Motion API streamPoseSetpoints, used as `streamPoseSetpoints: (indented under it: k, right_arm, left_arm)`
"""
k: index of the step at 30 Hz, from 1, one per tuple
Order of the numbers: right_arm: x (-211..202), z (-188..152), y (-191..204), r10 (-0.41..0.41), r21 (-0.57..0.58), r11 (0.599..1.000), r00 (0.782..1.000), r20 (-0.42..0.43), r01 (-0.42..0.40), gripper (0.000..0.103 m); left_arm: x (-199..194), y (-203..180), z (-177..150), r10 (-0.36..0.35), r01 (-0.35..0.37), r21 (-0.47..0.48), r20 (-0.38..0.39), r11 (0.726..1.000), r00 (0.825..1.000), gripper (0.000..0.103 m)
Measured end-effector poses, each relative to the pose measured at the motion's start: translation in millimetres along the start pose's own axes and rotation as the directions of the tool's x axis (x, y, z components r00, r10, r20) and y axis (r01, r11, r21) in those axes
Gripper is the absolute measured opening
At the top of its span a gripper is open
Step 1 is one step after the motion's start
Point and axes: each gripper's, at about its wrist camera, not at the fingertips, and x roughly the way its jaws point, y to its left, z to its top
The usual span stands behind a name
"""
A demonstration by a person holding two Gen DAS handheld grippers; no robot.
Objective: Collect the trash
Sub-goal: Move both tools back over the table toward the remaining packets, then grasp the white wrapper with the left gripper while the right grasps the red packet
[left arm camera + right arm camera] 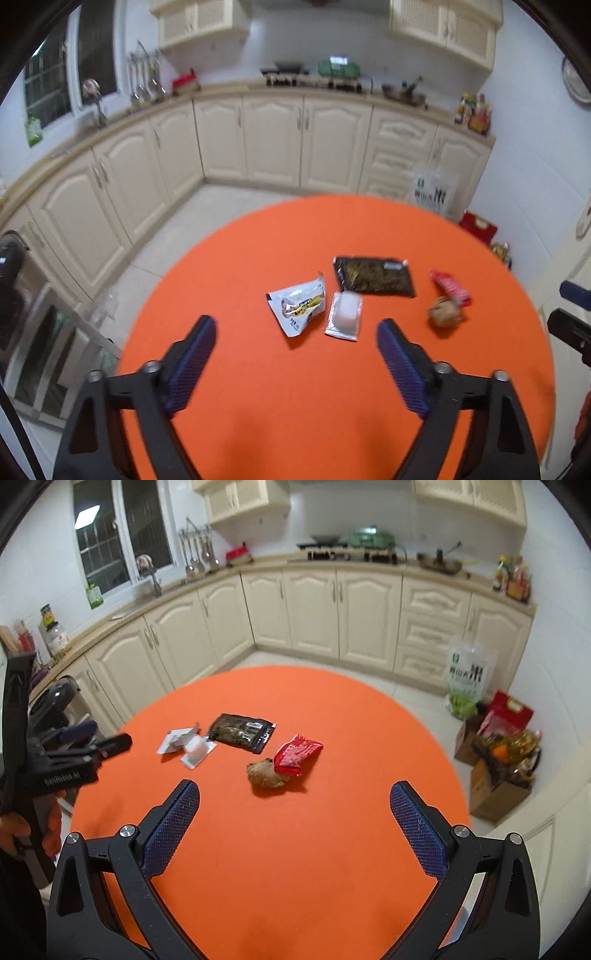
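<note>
Trash lies on a round orange table [295, 406] [332, 867]. In the left wrist view: a white and yellow wrapper [299, 306], a small clear packet [345, 315], a dark wrapper [373, 275], a red wrapper [450, 287] and a brown ginger lump [445, 312]. The right wrist view shows the white wrapper [177, 740], clear packet [197, 751], dark wrapper [242, 732], red wrapper [297, 754] and ginger [266, 773]. My left gripper [297, 334] is open and empty, above the table just short of the white wrapper; it also shows at the left of the right wrist view [110, 744]. My right gripper [295, 803] is open and empty, just short of the ginger.
Cream kitchen cabinets [314, 609] and a worktop run along the back and left. A rice bag [467, 677], a red box [508, 714] and cardboard boxes [495, 782] stand on the floor at the right. A dark appliance [11, 258] stands at the left.
</note>
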Motion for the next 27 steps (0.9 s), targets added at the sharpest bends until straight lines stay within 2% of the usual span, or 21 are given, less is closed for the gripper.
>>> streamPoseSetpoints:
  k: [2, 9, 10, 11, 13, 16, 17, 18, 19, 20, 22, 24, 26, 27]
  right_arm:
    - [19.4, -0.4, -4.3, 0.016, 0.019, 1.0, 1.0, -0.026, -0.016, 0.103]
    - [53.9, 4.0, -21.8, 0.022, 0.055, 0.998, 0.998, -0.065, -0.019, 0.103]
    - [58.9, 4.6, -25.8, 0.032, 0.07, 0.997, 0.997, -0.068, -0.027, 0.103]
    - [63.2, 5.6, -27.6, 0.035, 0.079, 0.996, 0.997, -0.072, -0.03, 0.103]
    - [70.3, 8.5, -30.6, 0.042, 0.09, 0.995, 0.996, -0.075, -0.035, 0.103]
    - [83.1, 11.3, -30.8, 0.063, 0.102, 0.993, 0.994, -0.087, -0.054, 0.103]
    - [88.6, 12.1, -31.1, 0.077, 0.112, 0.991, 0.993, -0.092, -0.066, 0.103]
    - [91.3, 13.2, -29.6, 0.08, 0.115, 0.991, 0.992, -0.095, -0.069, 0.103]
    - [97.1, 14.4, -27.9, 0.082, 0.112, 0.991, 0.992, -0.101, -0.07, 0.103]
    - [102.2, 15.4, -26.5, 0.082, 0.11, 0.992, 0.99, -0.111, -0.069, 0.103]
    - [111.9, 17.9, -22.3, 0.073, 0.099, 0.993, 0.99, -0.123, -0.061, 0.103]
    - [119.4, 19.5, -17.0, 0.071, 0.08, 0.995, 0.988, -0.135, -0.061, 0.101]
    - [123.4, 20.6, -11.0, 0.052, 0.05, 0.998, 0.989, -0.137, -0.046, 0.095]
    - [125.4, 21.0, -7.2, 0.043, 0.038, 0.999, 0.988, -0.147, -0.038, 0.081]
  left_arm:
    - [20.0, -3.1, 3.5, 0.024, -0.023, 0.012, -0.03, 1.0, 0.999, 0.07]
    - [64.9, -14.7, 27.1, 0.059, -0.06, -0.002, -0.065, 0.998, 0.996, 0.072]
    - [70.9, -14.5, 25.2, 0.056, -0.057, -0.003, -0.074, 0.998, 0.996, 0.073]
    - [81.2, -19.0, 39.4, 0.04, -0.041, -0.011, -0.077, 0.999, 0.996, 0.076]
    - [96.1, -18.5, 47.7, 0.023, -0.025, -0.019, -0.091, 0.999, 0.996, 0.076]
    - [106.8, -15.5, 59.9, 0.043, -0.043, -0.009, -0.053, 0.999, 0.998, 0.075]
    - [108.6, -10.7, 58.4, 0.016, -0.018, -0.03, -0.063, 0.999, 0.998, 0.072]
    - [110.6, -5.7, 56.5, -0.007, 0.003, -0.054, -0.076, 0.999, 0.997, 0.057]
    - [111.8, -3.5, 55.6, 0.013, -0.016, -0.043, -0.07, 0.999, 0.997, 0.053]
    - [111.5, -0.4, 52.4, 0.032, -0.033, -0.019, -0.07, 0.999, 0.997, 0.043]
    - [111.6, 3.0, 51.3, 0.009, -0.009, 0.001, -0.06, 1.0, 0.998, 0.033]
    - [109.1, 7.3, 50.3, -0.026, 0.025, -0.011, -0.068, 1.0, 0.997, 0.012]
    - [103.6, 16.1, 52.4, -0.042, 0.041, -0.016, -0.066, 0.999, 0.997, 0.012]
    - [102.5, 19.1, 53.5, -0.042, 0.041, -0.021, -0.066, 0.999, 0.997, 0.011]
